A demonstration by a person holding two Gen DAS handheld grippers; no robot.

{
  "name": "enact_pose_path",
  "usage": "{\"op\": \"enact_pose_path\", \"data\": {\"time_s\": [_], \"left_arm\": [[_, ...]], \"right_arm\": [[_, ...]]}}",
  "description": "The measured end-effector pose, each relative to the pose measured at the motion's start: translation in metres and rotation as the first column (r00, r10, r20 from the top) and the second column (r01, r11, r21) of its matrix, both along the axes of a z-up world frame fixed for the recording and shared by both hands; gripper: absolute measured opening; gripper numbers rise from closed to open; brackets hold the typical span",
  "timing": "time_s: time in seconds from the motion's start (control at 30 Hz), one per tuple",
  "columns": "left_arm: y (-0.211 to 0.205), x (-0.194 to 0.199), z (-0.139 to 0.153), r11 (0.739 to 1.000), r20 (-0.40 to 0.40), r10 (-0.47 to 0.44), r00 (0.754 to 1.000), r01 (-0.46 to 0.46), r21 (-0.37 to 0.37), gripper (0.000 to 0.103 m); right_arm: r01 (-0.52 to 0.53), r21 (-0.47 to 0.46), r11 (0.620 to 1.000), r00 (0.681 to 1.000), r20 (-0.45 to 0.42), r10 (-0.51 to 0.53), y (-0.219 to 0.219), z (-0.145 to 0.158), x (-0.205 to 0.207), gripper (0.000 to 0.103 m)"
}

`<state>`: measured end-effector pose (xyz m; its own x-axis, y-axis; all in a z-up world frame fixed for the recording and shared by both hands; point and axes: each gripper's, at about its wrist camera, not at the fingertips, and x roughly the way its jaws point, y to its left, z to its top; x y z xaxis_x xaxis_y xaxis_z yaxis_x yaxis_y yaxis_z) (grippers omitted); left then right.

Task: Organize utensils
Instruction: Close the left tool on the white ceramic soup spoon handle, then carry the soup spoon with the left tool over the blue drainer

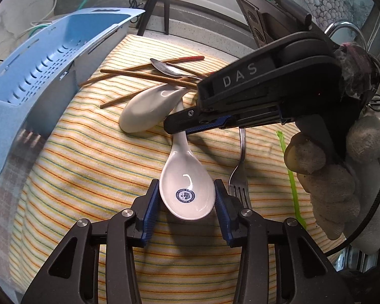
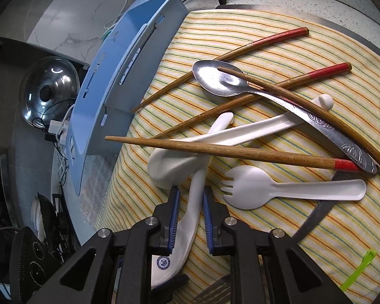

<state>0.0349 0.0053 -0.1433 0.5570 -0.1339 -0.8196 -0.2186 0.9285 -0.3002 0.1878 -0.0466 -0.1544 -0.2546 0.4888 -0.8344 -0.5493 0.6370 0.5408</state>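
The left tongs (image 1: 187,197) bracket the bowl of the white ceramic soup spoon with a blue emblem (image 1: 186,192), half open; the right tongs (image 2: 190,217) pinch its handle. Lifting risks dragging the wooden chopstick (image 2: 215,149) lying across it ahead.

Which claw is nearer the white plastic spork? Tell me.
Right. The right claw straddles a ceramic spoon's handle just beside the spork; the left claw brackets that spoon's bowl, farther off.
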Motion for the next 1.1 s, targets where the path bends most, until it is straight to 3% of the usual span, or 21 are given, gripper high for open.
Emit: {"op": "enact_pose_path", "data": {"time_s": [0.57, 0.83, 1.1], "left_arm": [[-0.004, -0.036, 0.03, 0.999, 0.029, -0.037, 0.999, 0.037, -0.011, 0.04], [0.008, -0.046, 0.055, 0.999, 0.091, -0.048, 0.995, 0.047, 0.017, 0.04], [0.047, -0.043, 0.074, 0.997, 0.126, -0.064, 0.99, 0.058, 0.056, 0.04]], "right_arm": [[0.05, 0.072, 0.996, 0.996, -0.075, -0.044, -0.024, 0.018, -0.027, 0.011], [0.053, 0.128, 0.99, 0.998, -0.031, -0.049, -0.018, 0.052, -0.034, 0.01], [0.062, 0.17, 0.984, 0.998, 0.008, -0.065, 0.02, 0.079, -0.032, 0.01]]}}
